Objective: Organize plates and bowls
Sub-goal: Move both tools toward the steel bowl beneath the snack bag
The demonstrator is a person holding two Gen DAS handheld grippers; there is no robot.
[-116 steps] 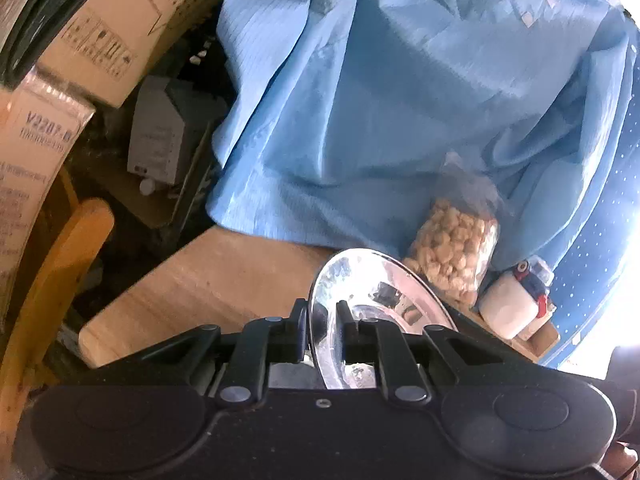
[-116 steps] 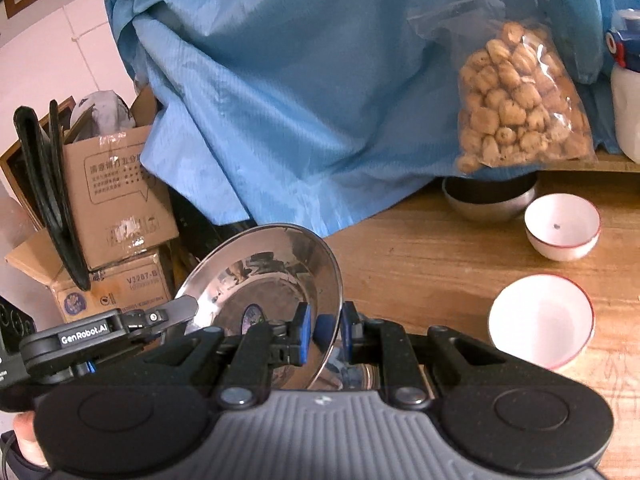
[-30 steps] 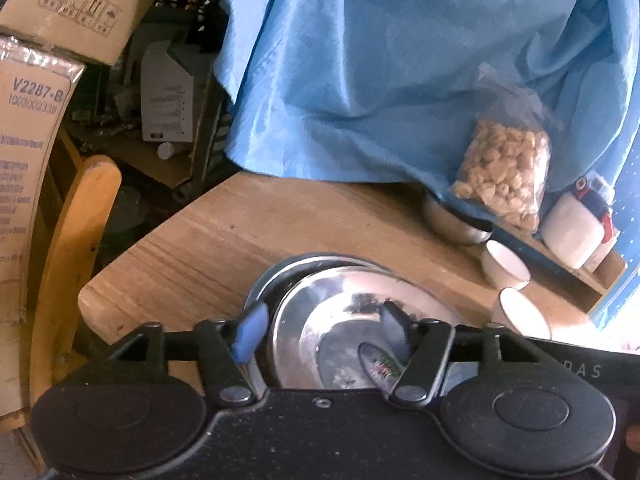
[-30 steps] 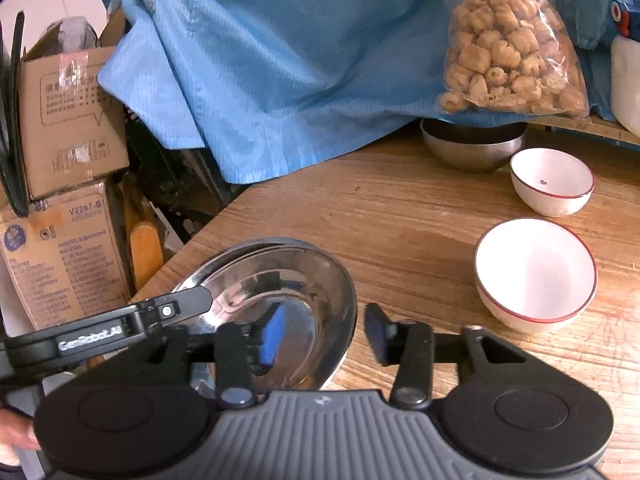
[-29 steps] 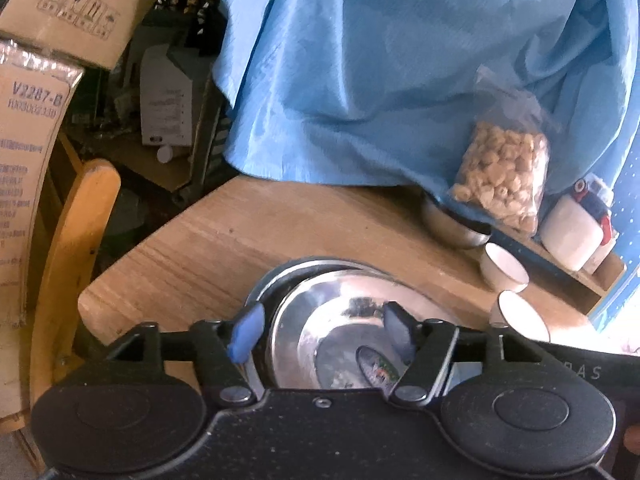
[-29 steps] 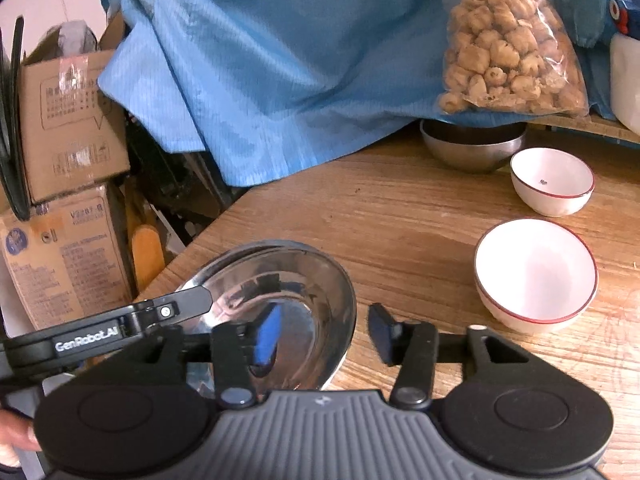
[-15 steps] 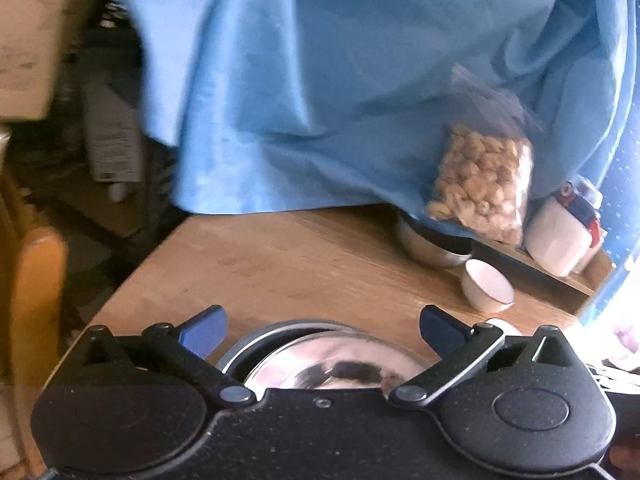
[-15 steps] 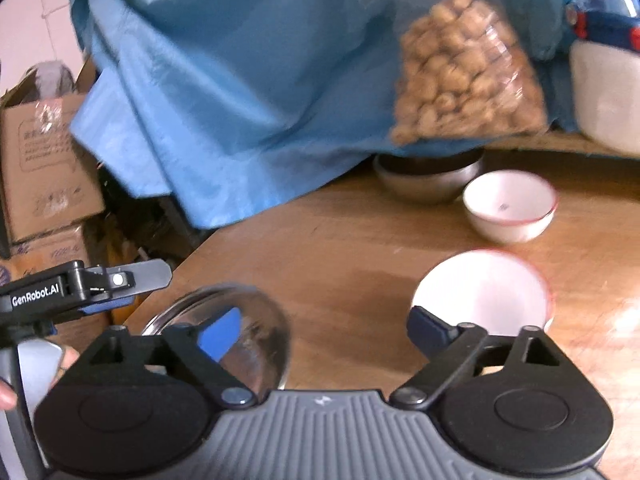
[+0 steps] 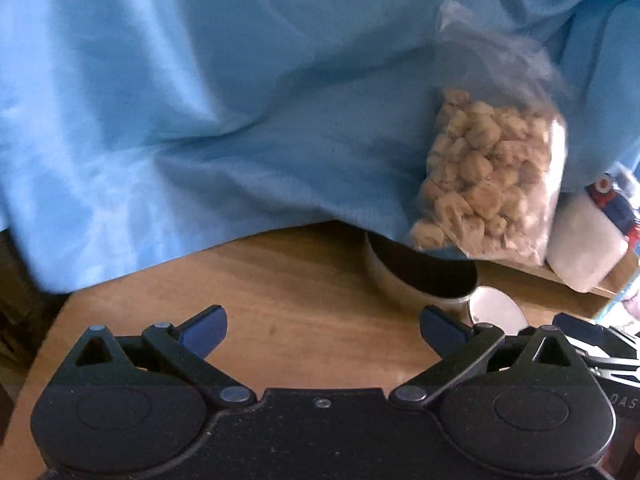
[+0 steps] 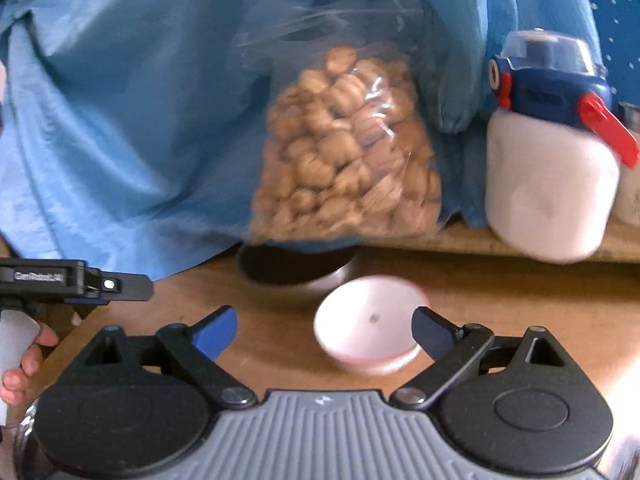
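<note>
Setting: a wooden table (image 10: 500, 292) backed by a draped blue cloth (image 10: 140, 100); both pictures are soft with motion blur.

Left gripper (image 9: 322, 330): spread wide, nothing between its blue-padded fingers, only bare table beneath.

Right gripper (image 10: 322, 332): wide apart, the jaws just closing a little, empty. Its right fingertip overlaps the near rim of a white bowl (image 10: 370, 322) in the picture; I cannot tell whether it touches.

White bowl: upright on the table, in front of the right gripper and right of centre between its fingers. A small dark speck sits inside.

Steel bowl (image 10: 292, 272): just behind the white bowl, tucked under the cloth edge and a hanging clear bag of pale brown lumps (image 10: 344, 160). In the left view it lies ahead and to the right (image 9: 420, 276).

White jug with blue lid (image 10: 548, 168): on a raised wooden ledge at the right, well clear.

Step in hand, as I judge it: reaching for the white bowl to group it with other bowls.

Doing it well: shift the right gripper rightward so one finger goes inside the rim and one outside, then close on the wall firmly. Lift straight up, staying low enough to miss the bag and cloth.

Risk: a glazed rim can slip, and nudging it would knock the steel bowl.
</note>
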